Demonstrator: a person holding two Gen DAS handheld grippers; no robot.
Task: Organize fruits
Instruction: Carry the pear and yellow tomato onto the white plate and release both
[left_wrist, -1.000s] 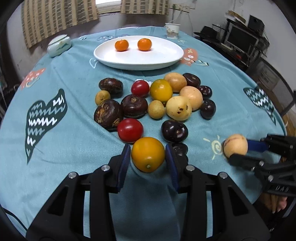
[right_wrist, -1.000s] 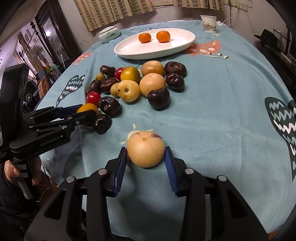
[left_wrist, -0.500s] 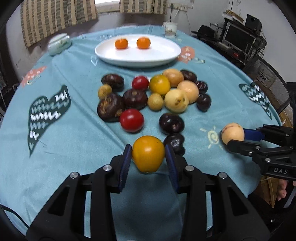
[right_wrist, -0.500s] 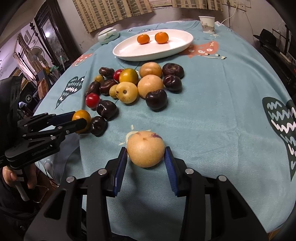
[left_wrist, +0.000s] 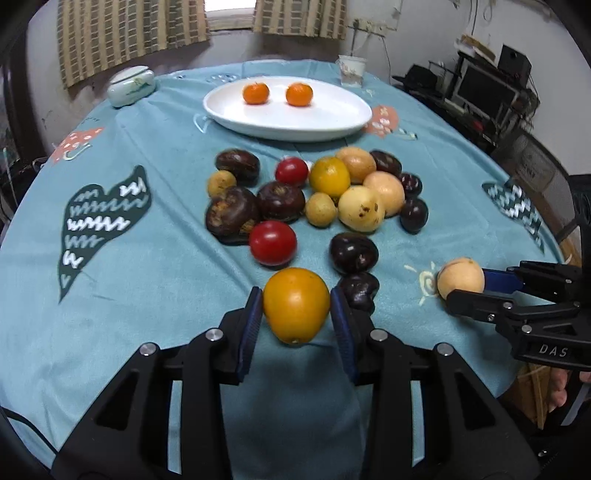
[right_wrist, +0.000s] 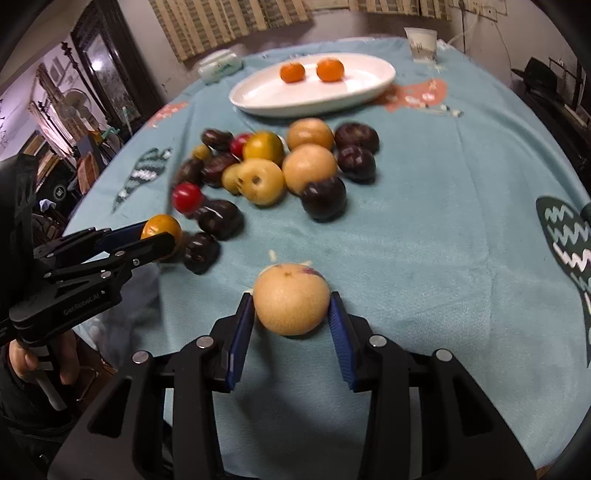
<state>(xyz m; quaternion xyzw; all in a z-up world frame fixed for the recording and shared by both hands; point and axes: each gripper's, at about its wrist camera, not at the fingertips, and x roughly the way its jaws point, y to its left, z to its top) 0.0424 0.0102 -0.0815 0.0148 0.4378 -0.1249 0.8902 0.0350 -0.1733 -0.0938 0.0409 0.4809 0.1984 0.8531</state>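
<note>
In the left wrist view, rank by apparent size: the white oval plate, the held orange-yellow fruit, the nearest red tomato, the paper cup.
1. White oval plate.
2. Orange-yellow fruit, enlarged by nearness.
3. Red tomato.
4. Paper cup, far off, so likely understated.

We see a heap of fruit (left_wrist: 317, 199) blocking the straight path to the white plate (left_wrist: 288, 125). Bare blue tablecloth (right_wrist: 443, 229) lies open on both sides; the plate's near half is free.
</note>
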